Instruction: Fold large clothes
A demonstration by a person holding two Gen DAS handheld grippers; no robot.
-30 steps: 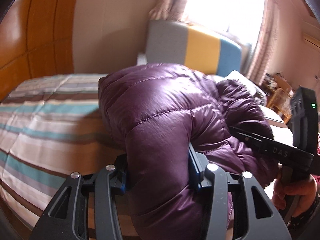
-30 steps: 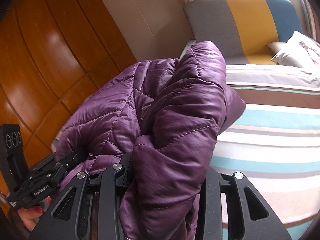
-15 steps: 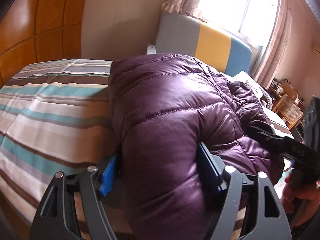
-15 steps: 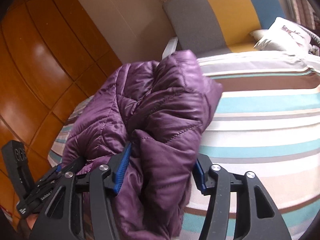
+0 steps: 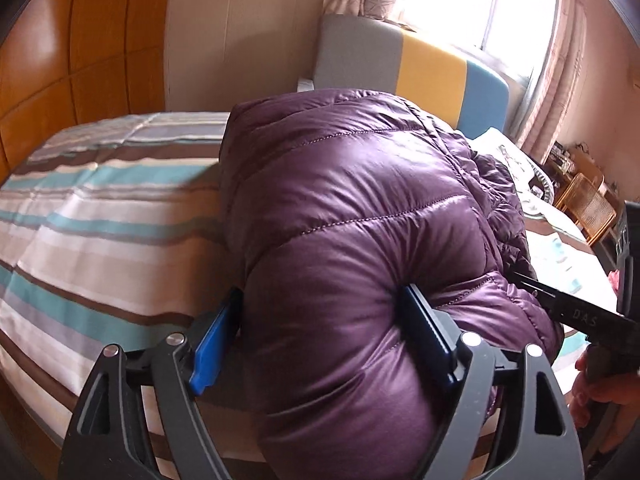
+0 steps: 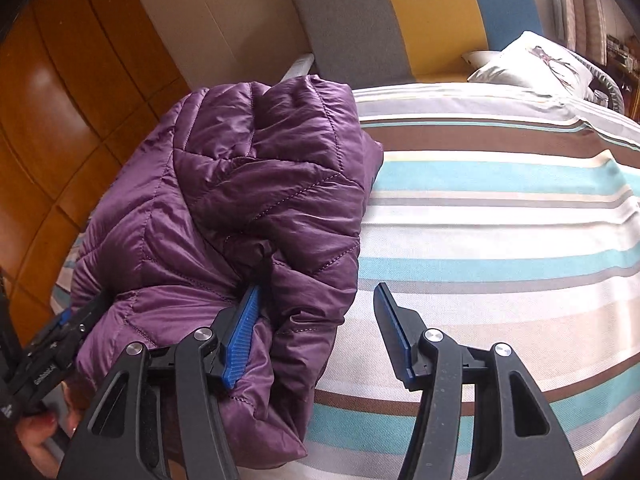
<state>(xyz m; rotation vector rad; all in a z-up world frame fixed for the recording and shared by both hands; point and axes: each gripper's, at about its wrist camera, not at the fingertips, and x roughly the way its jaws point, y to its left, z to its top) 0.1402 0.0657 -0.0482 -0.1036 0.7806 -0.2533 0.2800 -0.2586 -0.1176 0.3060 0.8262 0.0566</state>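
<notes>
**On the striped bed, a purple jacket is lying between two loosening grippers**

Across the near edge of the bed (image 6: 500, 208), the purple puffer jacket (image 6: 248, 200) is lying in a folded, bunched heap on the striped cover, with its lower end hanging over the side toward the cameras. Behind it, a padded headboard (image 6: 400, 20) in grey, yellow and blue is standing against the wall, and a white pillow (image 6: 532, 60) is resting just in front of it.

Seen from the left wrist, the left gripper (image 5: 324, 328) is straddling a thick roll of the jacket (image 5: 352, 216). Its jaws are opening: the blue pad on one side is standing slightly off the fabric, while the other finger is still lying against the puffed cloth, which is bulging out between them. No firm pinch is showing.

Seen from the right wrist, the right gripper (image 6: 316, 320) is sitting released, with its jaws apart. One blue pad is touching a fold at the jacket's edge, and the other is hanging free over the striped cover, with clear space between it and the cloth.

At the right edge of the left wrist view, a hand (image 5: 600, 384) is gripping the handle of the other tool beside the jacket. At the lower left of the right wrist view, fingers with red nails (image 6: 44, 428) are showing under the left tool. Wooden wall panels (image 6: 60, 100) are running along the far side of the bed, and a bright curtained window (image 5: 480, 4) is glowing above the headboard.
</notes>
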